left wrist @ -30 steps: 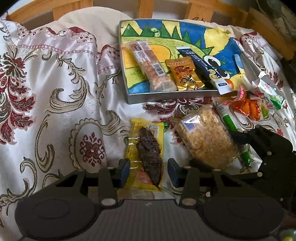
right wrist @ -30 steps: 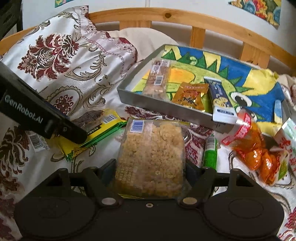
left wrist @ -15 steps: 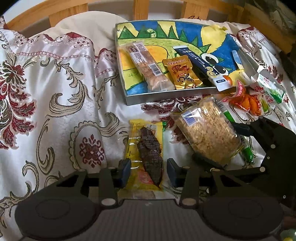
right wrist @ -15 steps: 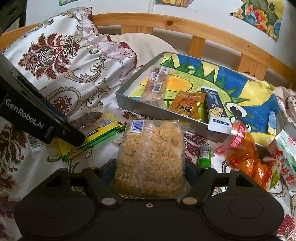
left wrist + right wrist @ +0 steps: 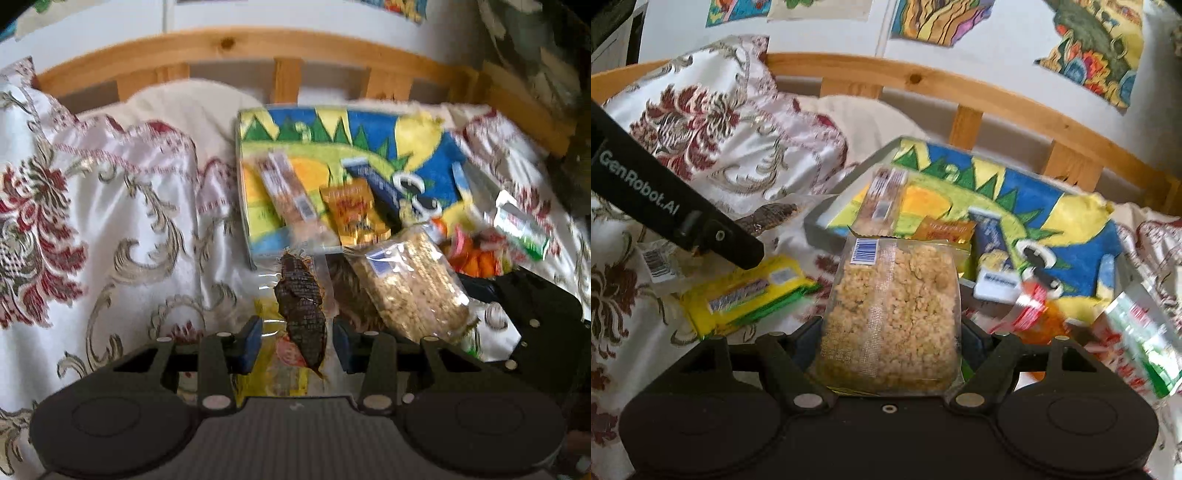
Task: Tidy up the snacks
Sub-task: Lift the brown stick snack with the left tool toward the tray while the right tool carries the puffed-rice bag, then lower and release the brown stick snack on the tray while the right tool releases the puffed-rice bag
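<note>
in the left wrist view, the left gripper (image 5: 297, 345) is seen nearest, its blue-padded fingers (image 5: 251, 343) closed in on a clear and yellow plastic packet holding a dark brown dried meat strip (image 5: 303, 314). the packet is pinched at its lower part and its upper end is raised off the white satin bedspread with red and gold floral embroidery (image 5: 110, 229), reaching up in front of the tray's near edge.

in the right wrist view, the right gripper (image 5: 890, 347) is clamped on a clear plastic bag of pale golden puffed grain pieces (image 5: 890, 317), a blue barcode label showing at the bag's top left corner. the bag is held wide between the black fingers and stands upright above the bedspread. just left of it a flat yellow and green wrapped snack (image 5: 746, 295) is seen lying on the cloth, below the black arm of the left gripper marked with white lettering.

to the right, an orange and red crinkled packet (image 5: 1039, 314) and a white, red and green packet (image 5: 1137, 332) are seen, both blurred.

further back, a shallow grey rectangular tray lined with a blue, yellow and green dinosaur picture (image 5: 820, 225) is set on the bed. three snacks are laid in it: a long clear bar with a white label (image 5: 882, 203), a small orange foil sachet (image 5: 945, 230) and a dark blue and white bar (image 5: 991, 254).

a curved pale wooden bed rail (image 5: 960, 88) is seen beyond.
</note>
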Action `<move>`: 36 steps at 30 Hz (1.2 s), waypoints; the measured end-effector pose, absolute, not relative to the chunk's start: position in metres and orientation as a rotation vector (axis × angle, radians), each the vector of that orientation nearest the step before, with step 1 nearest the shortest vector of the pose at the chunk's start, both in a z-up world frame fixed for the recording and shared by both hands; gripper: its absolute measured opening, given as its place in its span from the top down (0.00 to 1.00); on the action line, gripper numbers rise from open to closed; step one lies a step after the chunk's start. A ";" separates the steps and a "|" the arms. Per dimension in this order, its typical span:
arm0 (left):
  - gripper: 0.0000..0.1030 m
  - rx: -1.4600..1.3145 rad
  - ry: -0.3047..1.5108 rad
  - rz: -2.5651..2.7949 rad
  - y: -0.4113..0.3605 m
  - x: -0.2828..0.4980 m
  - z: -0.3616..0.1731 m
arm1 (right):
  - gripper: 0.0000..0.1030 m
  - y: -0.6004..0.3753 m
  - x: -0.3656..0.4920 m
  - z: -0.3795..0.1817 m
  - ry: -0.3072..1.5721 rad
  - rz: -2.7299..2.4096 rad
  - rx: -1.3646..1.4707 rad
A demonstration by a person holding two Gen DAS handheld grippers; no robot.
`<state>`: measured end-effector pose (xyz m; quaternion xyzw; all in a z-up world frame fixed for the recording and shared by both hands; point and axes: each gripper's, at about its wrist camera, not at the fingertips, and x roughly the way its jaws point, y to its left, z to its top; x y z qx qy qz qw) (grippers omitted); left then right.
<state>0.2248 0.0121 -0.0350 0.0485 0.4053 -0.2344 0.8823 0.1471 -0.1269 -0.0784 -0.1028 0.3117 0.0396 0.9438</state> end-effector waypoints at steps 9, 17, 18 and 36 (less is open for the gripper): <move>0.56 -0.008 0.702 -0.478 -0.006 0.237 -0.010 | 0.25 -0.155 0.160 -0.030 0.534 0.084 -0.245; 0.56 -0.075 0.621 -0.472 -0.052 0.273 -0.002 | 0.25 -0.215 0.186 -0.007 0.428 -0.010 -0.288; 0.56 -0.088 0.618 -0.460 -0.059 0.281 -0.003 | 0.25 -0.223 0.191 -0.008 0.419 -0.032 -0.263; 0.56 -0.032 0.705 -0.477 -0.110 0.330 -0.072 | 0.25 -0.270 0.276 -0.051 0.649 -0.157 -0.079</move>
